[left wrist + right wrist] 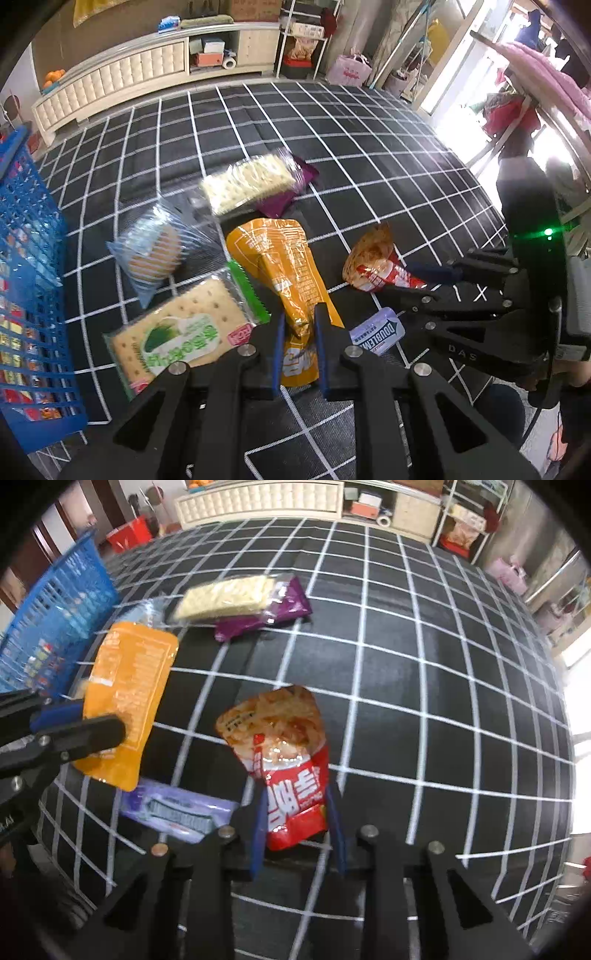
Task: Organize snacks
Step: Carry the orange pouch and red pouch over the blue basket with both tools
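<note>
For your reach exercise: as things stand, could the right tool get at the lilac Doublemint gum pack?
Probably not at once: the right tool is shut on the red snack bag. The lilac Doublemint gum pack lies uncovered beside it.

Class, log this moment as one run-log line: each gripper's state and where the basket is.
left gripper: shut on orange pouch | right gripper: shut on red snack bag | blue basket: far left, holds snacks

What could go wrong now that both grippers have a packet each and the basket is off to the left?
1. The left gripper pinches the orange pouch only along a narrow fold, so it could slip out on the way to the blue basket.
2. The right gripper holds the red snack bag by its lower end; it may swing.
3. Both arms are close together, so they could collide.
</note>
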`<state>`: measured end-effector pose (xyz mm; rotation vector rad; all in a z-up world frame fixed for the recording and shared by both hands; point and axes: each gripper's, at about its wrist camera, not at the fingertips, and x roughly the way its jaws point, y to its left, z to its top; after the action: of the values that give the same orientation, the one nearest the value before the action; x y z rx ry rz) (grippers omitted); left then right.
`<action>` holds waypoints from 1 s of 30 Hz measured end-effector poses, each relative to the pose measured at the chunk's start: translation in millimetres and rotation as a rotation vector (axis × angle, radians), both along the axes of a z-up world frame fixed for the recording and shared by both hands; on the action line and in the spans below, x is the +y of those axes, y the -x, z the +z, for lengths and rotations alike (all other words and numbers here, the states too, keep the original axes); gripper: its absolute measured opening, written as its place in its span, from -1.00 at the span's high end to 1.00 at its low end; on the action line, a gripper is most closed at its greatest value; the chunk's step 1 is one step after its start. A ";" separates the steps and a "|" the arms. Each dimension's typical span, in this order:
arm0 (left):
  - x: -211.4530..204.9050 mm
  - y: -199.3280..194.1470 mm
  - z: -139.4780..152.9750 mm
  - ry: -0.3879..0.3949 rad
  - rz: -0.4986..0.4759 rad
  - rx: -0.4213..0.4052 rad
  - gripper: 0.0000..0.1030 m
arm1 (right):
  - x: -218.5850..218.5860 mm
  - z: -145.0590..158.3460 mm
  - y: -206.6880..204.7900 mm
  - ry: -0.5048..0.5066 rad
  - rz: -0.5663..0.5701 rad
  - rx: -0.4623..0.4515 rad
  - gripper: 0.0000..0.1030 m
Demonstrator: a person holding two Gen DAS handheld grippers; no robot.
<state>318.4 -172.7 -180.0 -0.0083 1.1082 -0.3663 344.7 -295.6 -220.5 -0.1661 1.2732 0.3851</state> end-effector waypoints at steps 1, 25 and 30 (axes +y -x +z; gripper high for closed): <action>1.4 1.5 3.2 -0.001 0.002 -0.007 0.75 | -2.1 1.0 -1.2 -0.038 -0.012 0.015 0.40; 115.3 67.1 125.5 -0.021 0.105 -0.218 0.75 | 103.6 161.1 49.9 -0.227 0.071 -0.242 0.39; 151.7 84.4 136.4 -0.013 0.119 -0.228 0.75 | 129.7 164.1 57.8 -0.265 0.079 -0.251 0.38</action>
<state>234.0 -21.0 -43.6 -0.0203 0.8801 -0.2464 286.9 -165.9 -56.4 -0.0377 0.9600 0.5781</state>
